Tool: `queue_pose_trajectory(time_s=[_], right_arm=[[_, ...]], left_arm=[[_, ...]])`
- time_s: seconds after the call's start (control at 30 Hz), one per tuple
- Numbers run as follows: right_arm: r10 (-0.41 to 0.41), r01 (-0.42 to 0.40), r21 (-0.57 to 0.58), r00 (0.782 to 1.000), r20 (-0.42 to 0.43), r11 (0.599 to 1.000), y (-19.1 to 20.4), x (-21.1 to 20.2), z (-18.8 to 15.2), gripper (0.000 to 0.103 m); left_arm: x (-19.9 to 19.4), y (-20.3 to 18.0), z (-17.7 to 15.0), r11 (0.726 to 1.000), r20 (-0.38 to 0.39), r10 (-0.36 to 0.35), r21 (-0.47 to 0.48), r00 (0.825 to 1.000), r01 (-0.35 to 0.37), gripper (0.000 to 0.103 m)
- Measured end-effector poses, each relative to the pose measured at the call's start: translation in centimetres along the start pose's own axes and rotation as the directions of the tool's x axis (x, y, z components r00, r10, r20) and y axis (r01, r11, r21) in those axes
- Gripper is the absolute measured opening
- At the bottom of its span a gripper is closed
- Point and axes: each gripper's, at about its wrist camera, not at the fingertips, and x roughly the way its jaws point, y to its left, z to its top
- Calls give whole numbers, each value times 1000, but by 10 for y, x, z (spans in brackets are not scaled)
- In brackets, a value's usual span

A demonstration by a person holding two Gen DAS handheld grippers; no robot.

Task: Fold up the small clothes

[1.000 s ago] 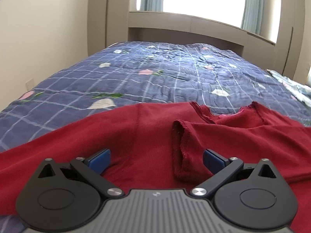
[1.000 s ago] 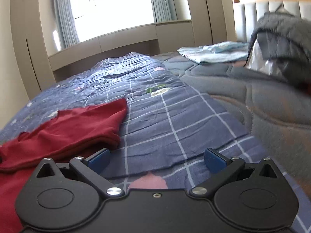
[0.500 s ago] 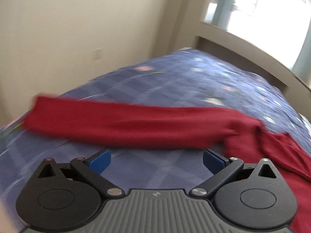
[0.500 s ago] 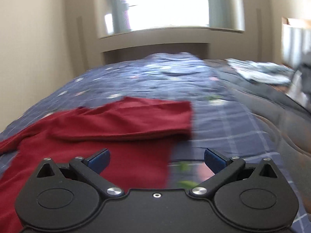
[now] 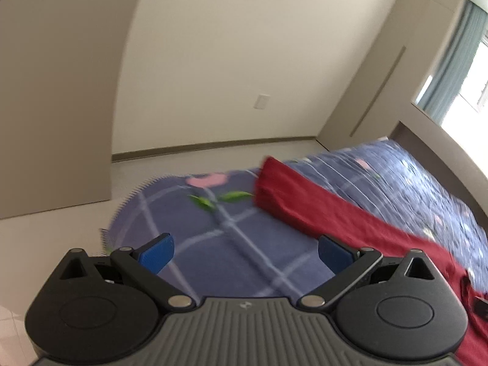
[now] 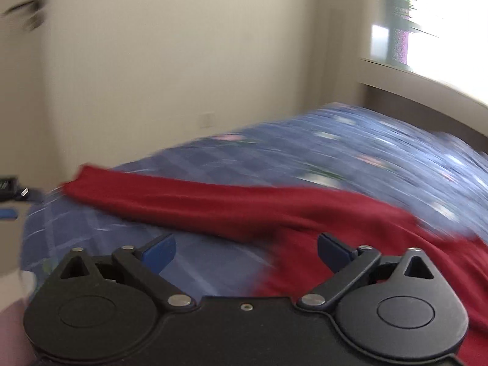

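A dark red long-sleeved top (image 5: pixel 329 213) lies spread on the blue checked bedspread (image 5: pixel 219 238). Its long sleeve stretches to the bed's corner, with the cuff end near the edge. My left gripper (image 5: pixel 244 251) is open and empty, above the bedspread just short of the sleeve. In the right wrist view the same red top (image 6: pixel 244 207) runs across the frame, its sleeve reaching left. My right gripper (image 6: pixel 247 250) is open and empty, over the edge of the red fabric. The right wrist view is motion-blurred.
The bed's corner and edge (image 5: pixel 122 210) drop to a pale floor (image 5: pixel 61 213) on the left. A cream wall (image 5: pixel 244 61) with a socket stands beyond. A window with curtains (image 5: pixel 457 61) is at the far right. The left gripper's tip (image 6: pixel 12 195) shows at the far left.
Both grippers have swung left, from the top's body and the far bed toward the sleeve and the bed's corner. Both have stayed open and empty.
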Motion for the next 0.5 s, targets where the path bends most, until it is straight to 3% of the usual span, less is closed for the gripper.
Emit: queue_pose_trajectory(time_s=[0.13,0.3,0.37,0.5], right_arm=[[147,-143,-194,989,5,971,65,47,26,82],[307,-291,-392,951,-21,873,125,84,47,75],[337,-318,-454,941,-42,832,145,94,52,71],[356,-350,-510,930,-89,786,165,112,55,52]], left_arm=[[-9,25,10,999,38,8,-50,999,-6,103],[-15,48,20,990,89,28,-137,996,-16,103],[-16,57,22,987,105,42,-160,994,-25,103],[-18,75,21,977,113,61,-212,992,-36,103]])
